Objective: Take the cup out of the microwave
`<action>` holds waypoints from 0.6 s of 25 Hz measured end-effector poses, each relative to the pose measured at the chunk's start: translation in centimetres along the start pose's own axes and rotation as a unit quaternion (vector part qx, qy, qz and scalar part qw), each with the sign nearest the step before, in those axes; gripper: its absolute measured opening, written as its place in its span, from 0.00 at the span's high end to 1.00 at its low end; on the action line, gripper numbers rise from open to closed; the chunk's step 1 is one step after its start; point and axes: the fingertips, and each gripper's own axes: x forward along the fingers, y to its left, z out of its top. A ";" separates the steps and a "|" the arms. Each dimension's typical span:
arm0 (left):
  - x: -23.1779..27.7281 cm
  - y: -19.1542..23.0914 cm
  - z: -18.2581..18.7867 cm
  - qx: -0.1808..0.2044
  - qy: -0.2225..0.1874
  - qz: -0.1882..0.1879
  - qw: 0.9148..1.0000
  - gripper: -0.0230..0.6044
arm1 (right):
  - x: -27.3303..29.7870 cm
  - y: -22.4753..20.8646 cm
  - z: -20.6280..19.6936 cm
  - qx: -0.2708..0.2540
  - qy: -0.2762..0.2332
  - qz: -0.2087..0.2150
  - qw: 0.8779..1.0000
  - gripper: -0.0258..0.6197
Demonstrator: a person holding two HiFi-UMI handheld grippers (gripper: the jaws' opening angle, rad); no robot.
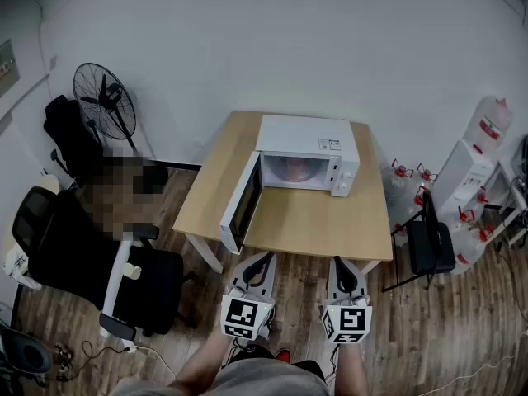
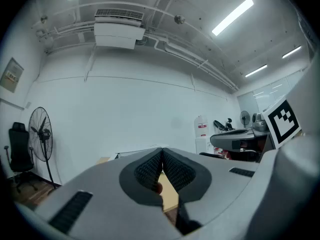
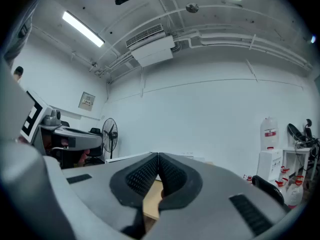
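A white microwave (image 1: 307, 151) is pictured standing on a wooden table (image 1: 330, 221) set against a pale wall. Its door (image 1: 241, 203) is swung wide open toward the table's front left corner. The cup (image 1: 290, 170) is seen only as a reddish shape inside the microwave's open cavity, and its finer details cannot be made out.

The left gripper (image 1: 262, 260) and the right gripper (image 1: 341, 264) are held level, side by side, just short of the table's near edge and above the wooden floor (image 1: 429, 328). The left one is placed in front of the open door; the right one is lined up with the microwave's right end. Both are kept well apart from the cup. In each gripper view the two ribbed pads are shown pressed together at their tips, with nothing caught between them, and a strip of the tabletop is glimpsed below the closed jaws.

A standing fan (image 1: 106, 97) is placed by the wall at the left, with a black office chair (image 1: 91, 262) nearer the camera. A dark folding chair (image 1: 431, 242) is set just beside the table's right edge.
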 end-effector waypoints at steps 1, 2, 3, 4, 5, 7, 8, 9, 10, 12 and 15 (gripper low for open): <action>0.1 -0.1 0.0 0.001 0.001 0.000 1.000 0.93 | 0.0 -0.1 -0.1 0.000 0.000 0.000 1.000 0.93; 0.1 -0.2 0.0 0.001 0.002 0.000 1.000 0.93 | -0.1 -0.2 -0.1 0.000 0.001 0.000 1.000 0.93; 0.2 -0.3 -0.1 0.001 0.003 0.000 1.000 0.93 | -0.1 -0.4 -0.2 0.000 0.002 0.000 1.000 0.93; 0.3 -0.4 -0.1 0.001 0.003 0.001 1.000 0.93 | -0.1 -0.5 -0.3 0.001 0.002 0.000 1.000 0.93; 0.4 -0.5 -0.1 0.001 0.004 0.001 1.000 0.93 | -0.1 -0.7 -0.3 0.003 0.002 0.001 1.000 0.93; 0.6 -0.7 -0.3 0.002 0.008 0.002 1.000 0.93 | -0.2 -0.9 -0.5 0.012 0.001 0.006 1.000 0.93; 0.6 -0.7 -0.5 0.002 0.010 0.003 1.000 0.93 | -0.2 -1.0 -0.5 0.016 0.000 0.008 1.000 0.93; 0.7 -0.8 -0.6 0.002 0.011 0.003 1.000 0.93 | -0.2 -1.1 -0.6 0.019 -0.001 0.009 1.000 0.93; 0.7 -0.8 -0.6 0.001 0.012 0.004 1.000 0.93 | -0.2 -1.2 -0.8 0.020 0.000 0.010 1.000 0.93; 0.9 -0.8 -0.7 0.000 0.013 0.006 1.000 0.93 | -0.1 -1.3 -1.1 0.017 0.003 0.010 1.000 0.93; 1.5 -0.8 -0.8 -0.001 0.012 0.009 1.000 0.93 | 0.2 -1.6 -1.3 0.011 0.006 0.013 1.000 0.93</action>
